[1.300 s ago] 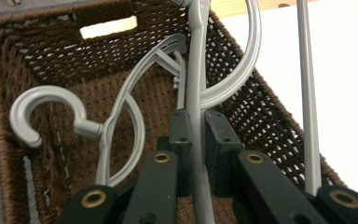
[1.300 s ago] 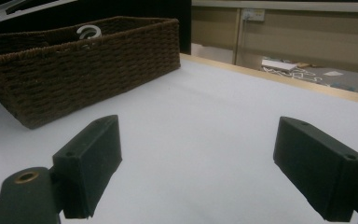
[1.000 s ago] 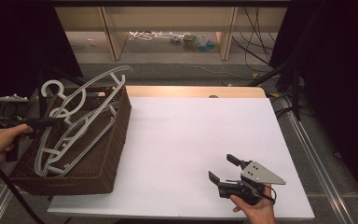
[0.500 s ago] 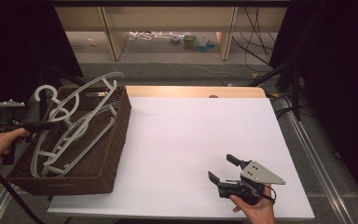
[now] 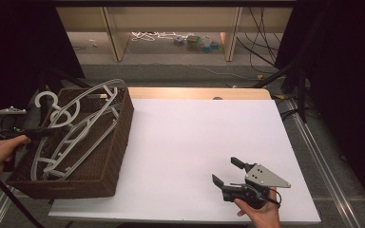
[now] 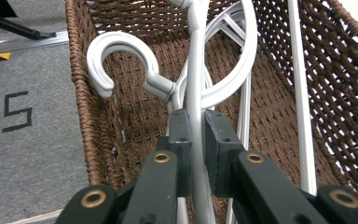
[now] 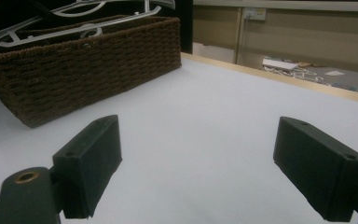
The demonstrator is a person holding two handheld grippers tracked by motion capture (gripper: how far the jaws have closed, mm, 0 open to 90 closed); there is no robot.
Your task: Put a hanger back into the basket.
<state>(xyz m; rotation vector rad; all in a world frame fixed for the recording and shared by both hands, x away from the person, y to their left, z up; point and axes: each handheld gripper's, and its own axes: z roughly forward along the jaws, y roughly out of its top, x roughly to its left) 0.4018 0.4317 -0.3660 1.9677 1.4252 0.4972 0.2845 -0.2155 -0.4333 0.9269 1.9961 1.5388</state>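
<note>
Two grippers: left gripper (image 6: 196, 154) clamps hanger (image 6: 196, 84) (over basket (image 6: 93, 135)); right gripper (image 7: 200, 168) gapes.

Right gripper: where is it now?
In the high view the right gripper sits open near the white table's front right edge, far from the wicker basket at left.

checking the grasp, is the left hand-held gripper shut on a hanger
Yes, the left hand-held gripper has both jaws pressed against a white plastic hanger over the wicker basket.

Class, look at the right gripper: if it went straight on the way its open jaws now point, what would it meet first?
The right gripper points across bare white table. Its centre line looks free up to the table's wooden far edge. The wicker basket lies left of that line, so probably missed, though depth is hard to judge.
</note>
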